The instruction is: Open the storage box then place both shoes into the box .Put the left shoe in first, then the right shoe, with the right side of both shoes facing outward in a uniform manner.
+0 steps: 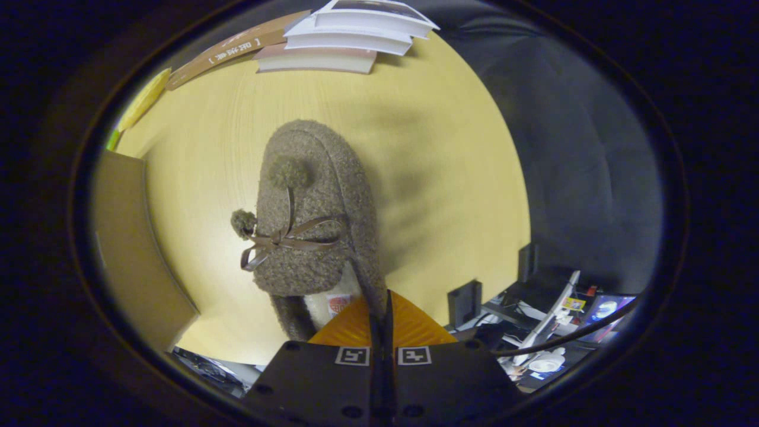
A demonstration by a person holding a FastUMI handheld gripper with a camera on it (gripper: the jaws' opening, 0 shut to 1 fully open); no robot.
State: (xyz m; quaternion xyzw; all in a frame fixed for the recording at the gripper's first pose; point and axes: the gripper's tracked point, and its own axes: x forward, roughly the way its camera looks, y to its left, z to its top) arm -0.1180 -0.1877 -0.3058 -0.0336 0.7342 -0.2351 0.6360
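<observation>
One shoe (317, 213) is seen, a fuzzy brown slipper with two pompoms and a thin ribbon bow across its upper; it is hung toe-away just ahead of the fingers, above the yellow table (450, 178); whether its sole touches the table cannot be told. One gripper (382, 308) is counted, its two fingers drawn almost together with only a narrow slit left between them; the rim of the slipper's heel opening is pinched in that slit, so the slipper is held by its collar, with the pale lining seen just beside the fingers. One cardboard box (133, 255) is seen at the left of the slipper, near it but apart; only a plain brown wall of it is shown. Beyond the slipper, at the far side of the table, a stack of three books (350, 38) is laid, with one brown flat book (231, 50) beside it; they are well apart from the slipper.
</observation>
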